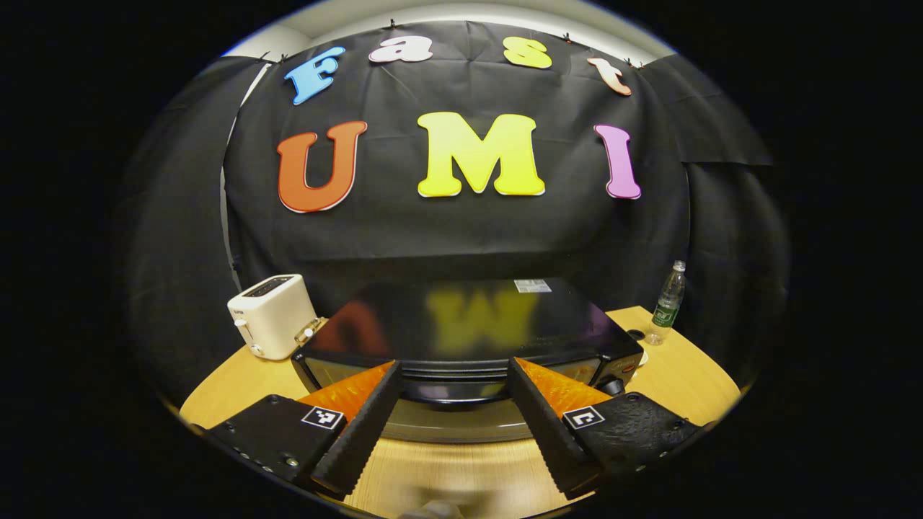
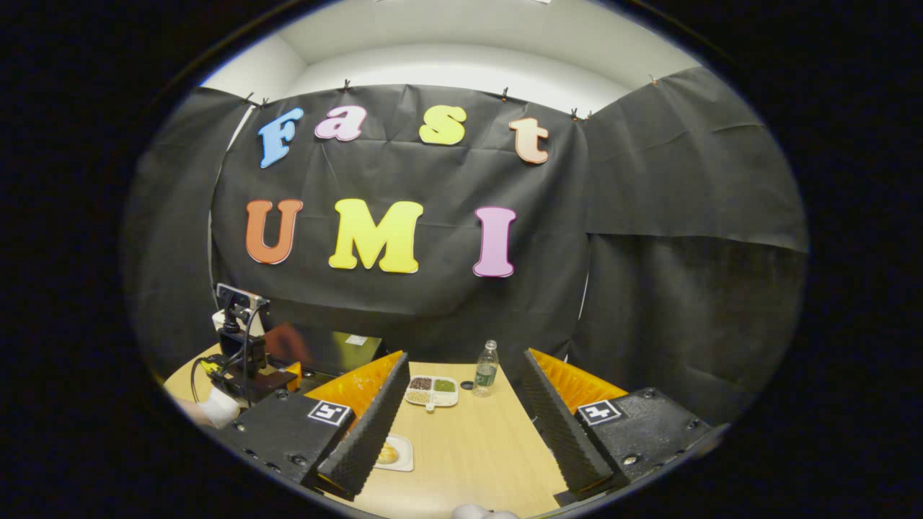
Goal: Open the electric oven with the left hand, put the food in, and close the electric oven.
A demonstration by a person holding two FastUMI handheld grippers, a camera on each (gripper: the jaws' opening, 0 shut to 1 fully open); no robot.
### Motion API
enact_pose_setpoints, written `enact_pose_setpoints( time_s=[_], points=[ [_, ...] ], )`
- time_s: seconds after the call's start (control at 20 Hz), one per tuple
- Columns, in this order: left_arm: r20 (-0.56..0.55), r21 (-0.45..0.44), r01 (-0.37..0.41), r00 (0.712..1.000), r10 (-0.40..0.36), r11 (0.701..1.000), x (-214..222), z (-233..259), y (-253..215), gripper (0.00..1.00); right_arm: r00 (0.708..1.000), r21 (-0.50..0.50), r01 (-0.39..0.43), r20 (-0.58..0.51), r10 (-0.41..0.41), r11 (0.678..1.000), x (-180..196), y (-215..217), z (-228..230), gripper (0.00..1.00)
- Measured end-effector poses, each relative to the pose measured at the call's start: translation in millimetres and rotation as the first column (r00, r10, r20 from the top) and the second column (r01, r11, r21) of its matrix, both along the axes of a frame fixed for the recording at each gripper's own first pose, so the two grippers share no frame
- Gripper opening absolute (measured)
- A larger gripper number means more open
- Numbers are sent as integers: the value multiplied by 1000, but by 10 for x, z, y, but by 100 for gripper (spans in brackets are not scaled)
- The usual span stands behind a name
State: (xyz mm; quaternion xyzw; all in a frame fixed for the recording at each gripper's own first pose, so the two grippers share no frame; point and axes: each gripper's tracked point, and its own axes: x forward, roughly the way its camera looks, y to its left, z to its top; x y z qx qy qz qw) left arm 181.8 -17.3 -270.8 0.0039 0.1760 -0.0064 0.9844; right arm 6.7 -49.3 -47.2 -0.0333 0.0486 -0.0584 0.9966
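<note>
Electric oven [image 1: 469, 324]: black, glossy flat top, low and wide, standing upright on the wooden table [image 1: 678, 382]. Front faces the left gripper view; a handle bar [image 1: 454, 373] runs across the top of the door. Door looks closed.

Food [image 2: 387, 453]: a pale golden bun-like piece on a small white plate [image 2: 401, 454], lying flat on the same table, in front of the oven and to its right in the right gripper view, well apart from it.

Glossy black oven [image 1: 461, 317] top, smooth wooden table [image 1: 685, 382], matt cloth wall [image 1: 461, 231], clear plastic bottle [image 1: 667, 303].
</note>
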Motion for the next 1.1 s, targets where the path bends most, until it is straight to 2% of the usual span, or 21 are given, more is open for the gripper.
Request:
enact_pose_setpoints(
  time_s=[0.05, 0.1, 0.15, 0.25, 0.65, 1.1],
  points=[
    [22, 7, 5, 1000, -5, 1000, 32, 46, 4, 99, 1000, -4, -3, 0, 3, 1000, -4, 6, -9, 97],
    [25, 5, 6, 1000, -6, 1000, 67, 60, 1, 91, 1000, -10, -4, -2, 4, 1000, -17, 13, -14, 99],
    [11, 1, -3, 1000, 3, 1000, 85, 11, 19, 96, 1000, -11, -3, -1, 3, 1000, -7, 8, -12, 99],
    [4, 2, -9, 1000, 9, 1000, 63, -1, 38, 98, 1000, 0, -5, -12, 5, 1000, 0, 9, -52, 97],
    [-28, 7, 4, 1000, -3, 1000, -30, -33, 43, 99, 1000, 17, -8, -27, 9, 1000, -6, -8, -136, 99],
    [-42, 5, 7, 999, -7, 1000, -581, -156, 52, 98, 999, 21, -38, -27, 39, 999, -52, 95, -194, 97]
  ],
)
